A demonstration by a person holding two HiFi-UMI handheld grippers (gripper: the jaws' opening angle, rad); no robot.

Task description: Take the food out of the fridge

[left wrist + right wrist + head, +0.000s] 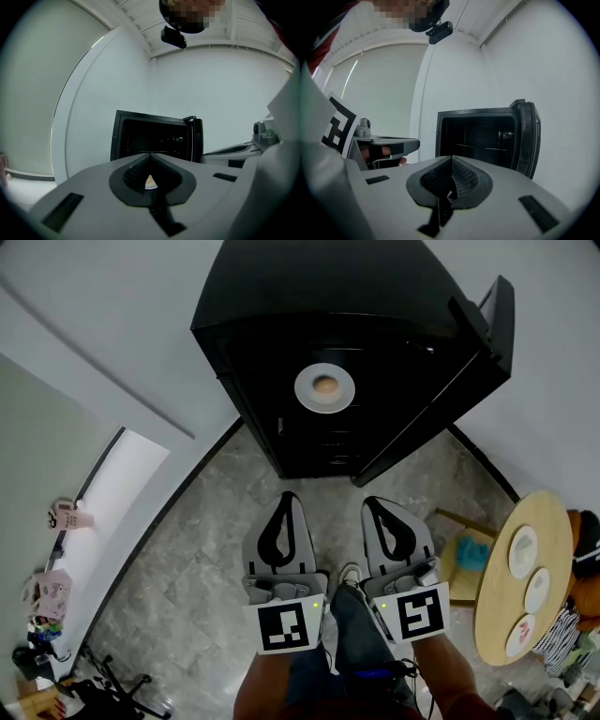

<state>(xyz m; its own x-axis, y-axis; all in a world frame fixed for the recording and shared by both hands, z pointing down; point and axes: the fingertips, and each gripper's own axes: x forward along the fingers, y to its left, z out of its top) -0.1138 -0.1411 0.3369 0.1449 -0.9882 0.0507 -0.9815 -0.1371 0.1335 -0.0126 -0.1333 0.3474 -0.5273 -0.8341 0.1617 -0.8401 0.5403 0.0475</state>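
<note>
Left gripper (284, 500) and right gripper (376, 504): both closed tight, nothing held, side by side, aimed at the open black fridge (375, 324). Food (324, 384) sits on a round plate (303, 390) inside, dead ahead between the 2, well apart. No long axis. Left looks marginally better lined up. Door (489, 320) hangs right. Grey stone floor (187, 577), white walls, round wooden table (495, 601) at right.

Head view: from above, steeply down on the black fridge (309, 296), the floor (206, 559), and close below, the left gripper (286, 501) and right gripper (373, 504). Gripper views: low, nearly level, along own fingers toward the open fridge, fairly near. Shared by all three: the fridge front. At each gripper view's edge: the other gripper.
</note>
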